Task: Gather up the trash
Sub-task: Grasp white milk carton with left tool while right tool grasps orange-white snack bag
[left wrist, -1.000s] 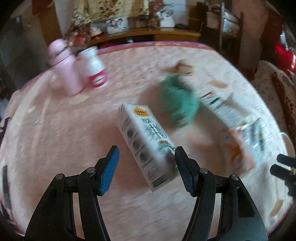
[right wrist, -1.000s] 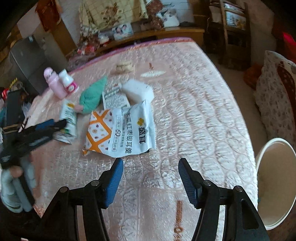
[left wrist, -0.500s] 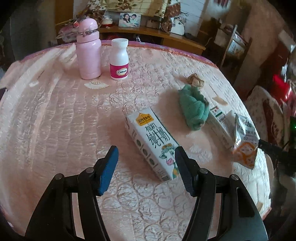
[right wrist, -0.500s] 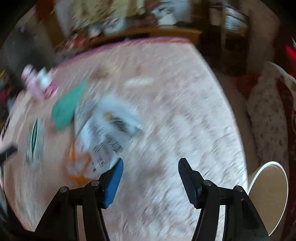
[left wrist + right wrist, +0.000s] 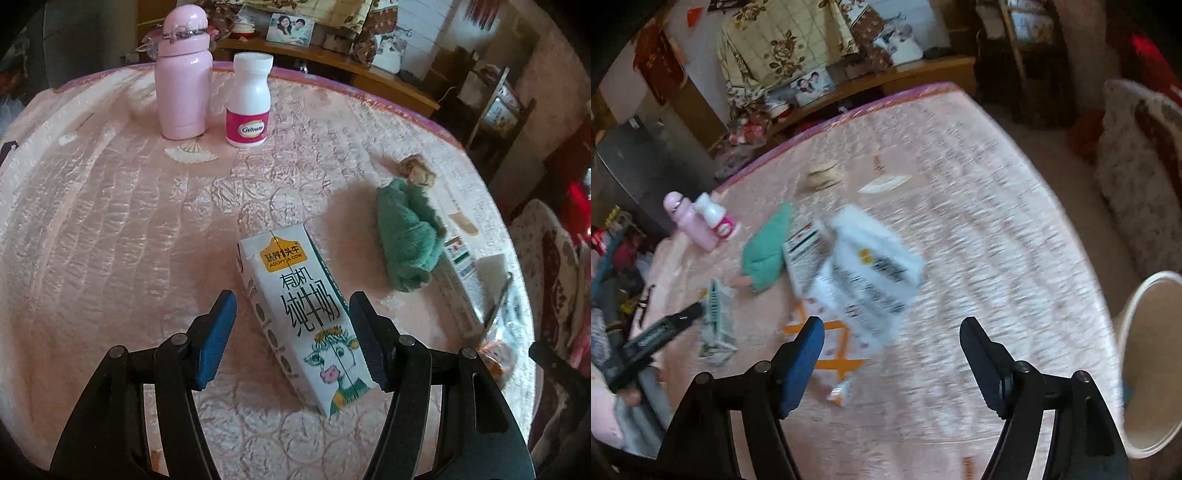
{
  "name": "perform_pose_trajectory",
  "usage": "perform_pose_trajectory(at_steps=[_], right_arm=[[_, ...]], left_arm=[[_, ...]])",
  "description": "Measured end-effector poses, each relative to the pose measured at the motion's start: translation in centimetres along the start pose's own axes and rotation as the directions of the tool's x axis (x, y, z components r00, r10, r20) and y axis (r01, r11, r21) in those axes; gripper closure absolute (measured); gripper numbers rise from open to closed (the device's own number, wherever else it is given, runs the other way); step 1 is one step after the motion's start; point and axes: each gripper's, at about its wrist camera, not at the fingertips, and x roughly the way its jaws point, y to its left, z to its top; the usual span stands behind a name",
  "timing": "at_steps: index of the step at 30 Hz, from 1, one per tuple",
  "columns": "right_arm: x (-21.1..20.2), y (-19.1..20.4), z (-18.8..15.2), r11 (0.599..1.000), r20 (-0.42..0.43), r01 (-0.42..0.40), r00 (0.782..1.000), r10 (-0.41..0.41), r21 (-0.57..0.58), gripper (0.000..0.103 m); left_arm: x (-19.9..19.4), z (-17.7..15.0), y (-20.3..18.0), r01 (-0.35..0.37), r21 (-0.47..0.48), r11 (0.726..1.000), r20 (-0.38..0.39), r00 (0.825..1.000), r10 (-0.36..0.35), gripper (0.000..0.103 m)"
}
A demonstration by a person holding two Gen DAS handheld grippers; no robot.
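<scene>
Both claws moved in; right gripper just widened, empty, above the snack bag.
Left gripper open around the milk carton; nothing binned yet.

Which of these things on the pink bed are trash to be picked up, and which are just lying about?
Likely trash:
milk carton, lying between the open left gripper fingers
snack bag
flat printed box
crumpled paper ball
bin beside the bed, probably where it goes

Probably just lying about:
pink flask
white pill bottle
green cloth
</scene>
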Motion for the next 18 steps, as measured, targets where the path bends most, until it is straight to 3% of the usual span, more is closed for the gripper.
perform_pose_trajectory(at_steps=[7,15,17,18], right_arm=[[3.7,2.4,-0.1,0.996,-0.044,-0.051,0.998,0.054,0.078,0.028],[6.2,3.9,0.3,0.999,-0.032,0.006,0.999,-0.004,0.045,0.026],[6.1,3.9,0.1,1.000,-0.036,-0.009,0.999,0.009,0.010,0.032],[5.8,3.9,-0.1,0.999,-0.029,-0.039,0.999,0.038,-0.012,0.048]], left_arm=[[1.3,-0.3,-0.9,-0.034,0.007,0.999,0.004,0.999,0.034,0.039],[1.7,-0.7,-1.6,-0.045,0.041,0.998,0.026,0.999,0.044,0.036],[1.7,-0.9,-1.4,-0.021,0.047,0.999,0.025,1.000,0.020,0.037],[1.6,-1.0,-1.2,-0.004,0.048,0.999,0.018,1.000,0.003,0.037]])
